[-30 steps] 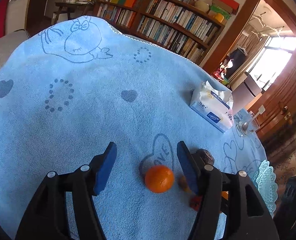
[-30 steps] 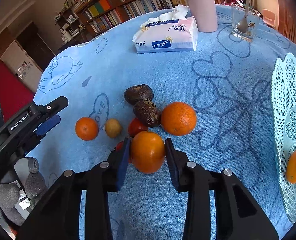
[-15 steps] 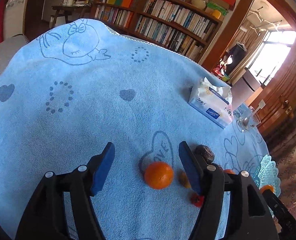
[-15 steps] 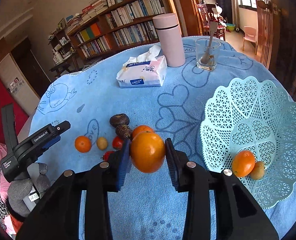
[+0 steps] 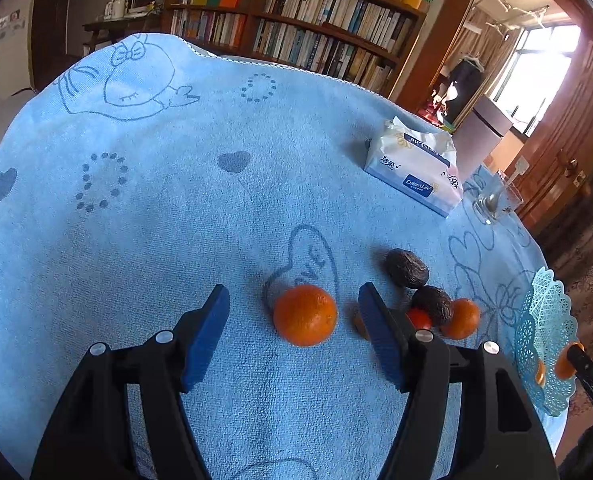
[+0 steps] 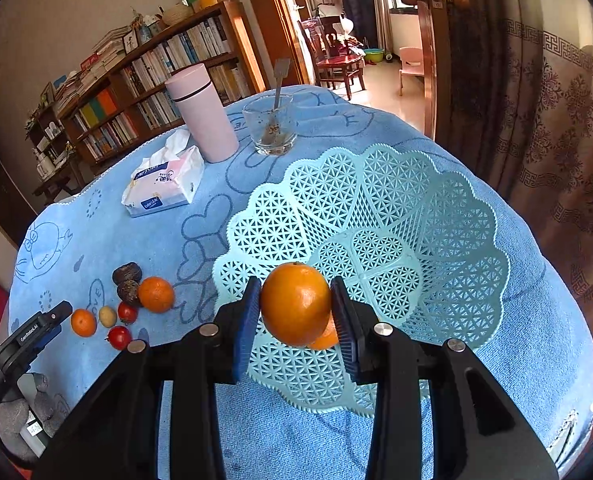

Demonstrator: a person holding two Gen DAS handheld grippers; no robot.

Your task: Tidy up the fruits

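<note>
Above the basket (image 6: 376, 216), the right tongs (image 6: 295, 312) grip an orange (image 6: 295, 309), ready to lower and release; the left tongs (image 5: 292, 312) gape around a mandarin (image 5: 305, 314), awaiting closure.

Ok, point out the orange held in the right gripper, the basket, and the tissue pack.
held orange (image 6: 295, 303): right wrist view, middle of its peel.
basket (image 6: 448, 216): right wrist view, bare lattice wall.
tissue pack (image 6: 164, 190): right wrist view, its top face.
</note>
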